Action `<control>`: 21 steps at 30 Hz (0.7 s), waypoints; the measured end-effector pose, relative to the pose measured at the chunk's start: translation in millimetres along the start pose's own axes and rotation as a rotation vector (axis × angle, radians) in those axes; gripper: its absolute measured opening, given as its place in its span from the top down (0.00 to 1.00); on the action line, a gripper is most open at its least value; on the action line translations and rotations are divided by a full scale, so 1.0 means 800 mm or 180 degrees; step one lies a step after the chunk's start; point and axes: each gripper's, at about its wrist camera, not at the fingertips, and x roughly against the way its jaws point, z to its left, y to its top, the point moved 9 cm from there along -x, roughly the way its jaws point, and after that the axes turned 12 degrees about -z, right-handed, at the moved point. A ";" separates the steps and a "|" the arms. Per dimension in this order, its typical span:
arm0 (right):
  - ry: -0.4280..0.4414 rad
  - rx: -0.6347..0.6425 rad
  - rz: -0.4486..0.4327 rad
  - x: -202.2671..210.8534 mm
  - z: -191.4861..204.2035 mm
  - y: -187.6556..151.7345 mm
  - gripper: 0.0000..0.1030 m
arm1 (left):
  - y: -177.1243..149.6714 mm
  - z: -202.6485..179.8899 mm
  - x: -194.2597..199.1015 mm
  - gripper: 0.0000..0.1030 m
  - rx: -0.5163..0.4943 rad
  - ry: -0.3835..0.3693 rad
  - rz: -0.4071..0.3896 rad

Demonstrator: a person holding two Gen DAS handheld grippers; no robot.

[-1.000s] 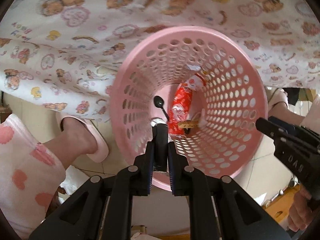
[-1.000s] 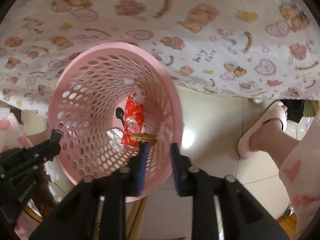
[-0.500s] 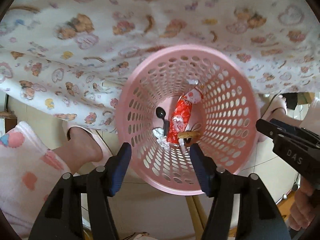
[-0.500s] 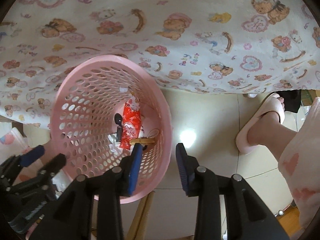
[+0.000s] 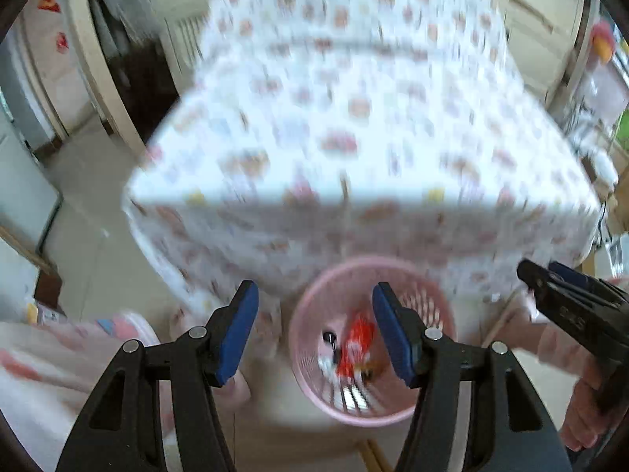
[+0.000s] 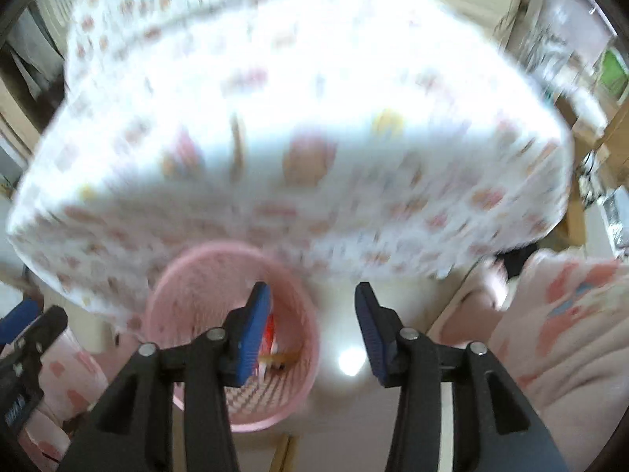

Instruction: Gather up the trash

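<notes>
Both of my tools are empty. The left tool (image 5: 314, 330) stands wide with nothing between its blue pads, and the right tool (image 6: 312, 328) is about half apart, its jaws having just been opening, also with nothing in them. I judge the drop-off step is finished and I am between items.

The pink basket (image 5: 428, 299) sits on the floor below and just ahead of my left tool, at the foot of the worktop (image 5: 354, 126) with its printed cloth. Trash already lies in the basket: a red wrapper (image 5: 355, 344), a small black spoon (image 5: 330, 340) to the left of it, and some pale scraps I cannot make out through the blur.

Next I would need to find another piece of trash, and the cloth ahead of both tools is too smeared to show any.

The left view looks straight into the basket and shows my right tool off to its right; the right view has the basket (image 6: 188, 275) down to the left, half hidden behind its left finger, and shows my pyjama leg (image 6: 558, 314) to the right.
</notes>
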 end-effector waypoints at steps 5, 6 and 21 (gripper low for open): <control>0.0433 0.0327 -0.0402 0.075 0.030 0.043 0.39 | 0.060 0.008 0.052 0.43 -0.0084 -0.0237 -0.0480; 0.0447 0.0382 -0.0509 0.094 0.031 0.051 0.34 | 0.072 0.011 0.066 0.41 -0.0116 -0.0212 -0.0589; 0.0483 0.0619 -0.1551 0.217 0.018 0.067 0.00 | 0.086 -0.017 0.169 0.01 -0.0231 -0.0228 -0.1668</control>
